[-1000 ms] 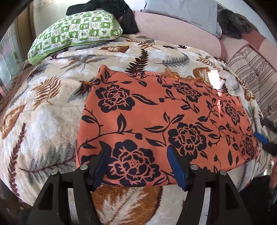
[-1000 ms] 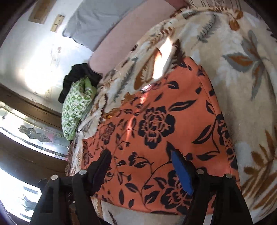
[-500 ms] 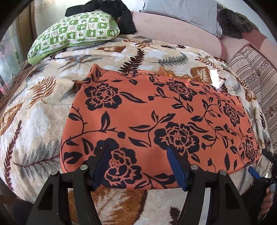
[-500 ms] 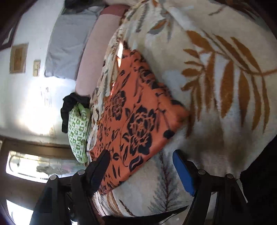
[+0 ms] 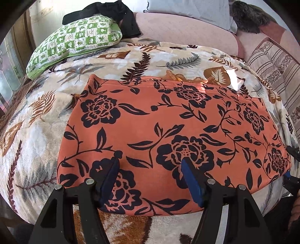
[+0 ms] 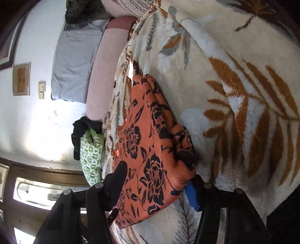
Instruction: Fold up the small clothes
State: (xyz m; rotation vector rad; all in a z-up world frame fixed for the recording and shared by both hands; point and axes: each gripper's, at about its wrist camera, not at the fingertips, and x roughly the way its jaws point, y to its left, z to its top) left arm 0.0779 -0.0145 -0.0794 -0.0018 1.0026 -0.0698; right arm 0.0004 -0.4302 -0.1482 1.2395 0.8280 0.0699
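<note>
An orange cloth with dark flowers (image 5: 168,122) lies spread flat on the leaf-patterned blanket (image 5: 37,131) of a bed. My left gripper (image 5: 150,178) hovers open over the cloth's near edge, its blue pads (image 5: 191,182) apart and holding nothing. My right gripper (image 6: 155,185) is turned on its side at the cloth's near right corner (image 6: 159,169). Its jaws are closing, with that bunched corner between them and a wide gap still left. In the left wrist view the right gripper (image 5: 289,163) shows at the cloth's right end.
A green checked pillow (image 5: 75,41) with a black garment (image 5: 105,11) on it lies at the far left. A pink bolster (image 5: 178,28) and a grey pillow (image 5: 187,7) line the head end. A striped fabric (image 5: 277,71) lies at the right. The bed's edge drops away just below the cloth.
My right gripper has rolled onto its side and sunk to the cloth's near right corner, and its jaws have narrowed around it. My left gripper has crept along the near edge, still open.
</note>
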